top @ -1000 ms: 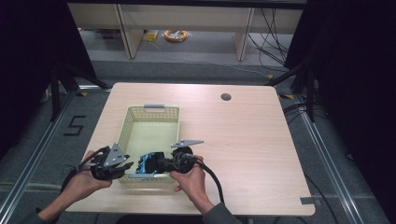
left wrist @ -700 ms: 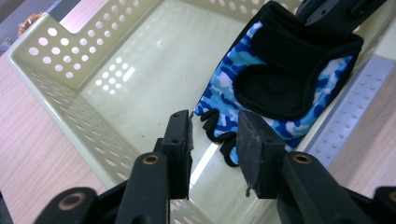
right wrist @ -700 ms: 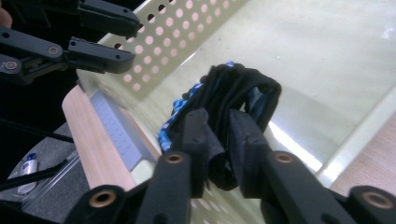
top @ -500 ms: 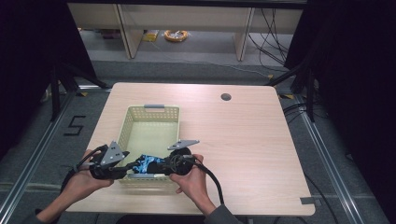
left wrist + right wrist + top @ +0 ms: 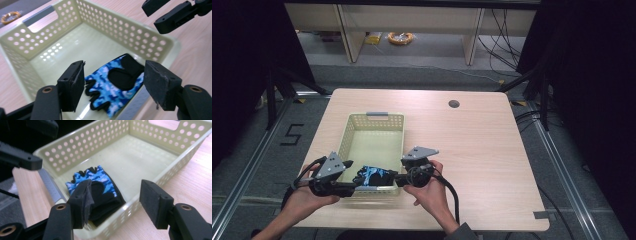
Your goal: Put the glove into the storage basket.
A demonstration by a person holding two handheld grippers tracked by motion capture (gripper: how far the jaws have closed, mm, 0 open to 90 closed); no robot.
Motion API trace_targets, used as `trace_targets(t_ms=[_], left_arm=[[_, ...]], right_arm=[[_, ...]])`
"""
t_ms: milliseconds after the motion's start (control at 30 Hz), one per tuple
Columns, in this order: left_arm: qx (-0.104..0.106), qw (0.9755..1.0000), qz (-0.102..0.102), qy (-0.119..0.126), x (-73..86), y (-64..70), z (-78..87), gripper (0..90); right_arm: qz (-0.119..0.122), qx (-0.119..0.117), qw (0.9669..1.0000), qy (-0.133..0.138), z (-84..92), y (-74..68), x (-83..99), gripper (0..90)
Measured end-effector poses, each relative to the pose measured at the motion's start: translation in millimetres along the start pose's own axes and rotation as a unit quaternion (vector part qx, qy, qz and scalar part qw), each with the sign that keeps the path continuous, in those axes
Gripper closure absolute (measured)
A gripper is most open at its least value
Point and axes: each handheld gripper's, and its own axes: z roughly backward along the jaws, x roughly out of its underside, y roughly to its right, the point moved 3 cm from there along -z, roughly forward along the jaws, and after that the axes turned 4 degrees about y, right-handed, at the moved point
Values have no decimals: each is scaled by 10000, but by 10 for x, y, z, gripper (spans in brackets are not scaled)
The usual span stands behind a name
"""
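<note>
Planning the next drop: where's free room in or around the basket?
Basket floor is bare from the blue camo glove at its near end to the handle end. Table right of the basket is bare. The near end is crowded by both tools.

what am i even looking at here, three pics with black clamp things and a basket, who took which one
A person sits at a wooden table and holds a tool in each hand: a hand-held gripper with two black jaws. The wide picture comes from a fixed camera above the table. There you see the left hand-held gripper and the right hand-held gripper at the near end of a pale perforated basket.

The other two pictures come from small cameras riding on each tool, looking along its own jaws.

Inside the basket lies a blue camouflage fingerless glove with black palm pads. Both pairs of jaws have just been opening and now stand apart, above the glove without touching it, so nothing is held.
</note>
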Motion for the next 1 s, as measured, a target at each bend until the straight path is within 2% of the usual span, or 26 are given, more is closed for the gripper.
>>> trace_targets(t_ms=[67,133,167,200,267,300,367,400,433,467,500,533,567,600,633,667,733,767,800,833,900,967,1000], left_arm=[[83,10000,-41,7,-17,49,12,313],[129,9999,53,91,-32,119,9,310],[129,9999,53,91,-32,119,9,305],[175,9998,29,107,-41,156,1,303],[261,9994,107,185,-56,245,-20,300],[324,9994,15,151,-59,256,-23,296],[350,9991,132,204,-63,310,-43,292],[402,9991,18,158,-62,309,-46,287],[408,9990,88,156,-58,330,-55,283],[426,9987,168,208,-55,354,-70,283],[452,9988,83,161,-51,355,-73,283],[472,9985,192,213,-49,379,-87,282],[471,9984,215,221,-46,390,-94,282],[516,9985,73,166,-41,376,-94,281],[516,9985,73,166,-41,376,-94,281],[501,9983,203,238,-35,400,-108,281],[518,9974,325,376,-44,420,-126,281],[537,9972,300,415,-49,418,-131,281],[550,9967,366,469,-51,427,-139,281],[552,9971,328,414,-54,424,-133,280],[587,9961,480,446,-56,442,-147,277],[631,9959,489,416,-50,454,-165,259],[671,9953,547,430,-45,472,-178,256]], right_arm=[[-81,-24,9999,71,57,33,17,427],[-46,-15,9999,157,112,87,37,421],[-188,6,9997,176,145,95,57,418],[-180,23,9997,191,179,127,77,418],[-171,105,9996,179,231,165,106,415],[-248,62,9994,212,244,170,121,412],[-256,68,9993,251,283,204,138,408],[-225,52,9994,251,306,218,141,406],[-281,81,9992,257,329,223,150,404],[-154,77,9994,315,338,245,154,402],[-284,113,9992,247,376,242,163,401],[-271,100,9991,307,386,254,172,401],[-299,164,9990,299,407,253,182,400],[-213,50,9994,267,416,276,192,400],[-327,106,9990,302,432,271,206,401],[-214,117,9993,294,445,287,223,400],[-323,148,9991,244,476,286,254,400],[-444,92,9987,234,483,269,268,401],[-390,64,9988,274,487,288,281,401],[-355,157,9990,236,512,304,294,401],[-407,95,9987,284,530,322,313,400],[-423,168,9986,263,571,347,332,400],[-494,95,9983,295,577,349,338,399]])
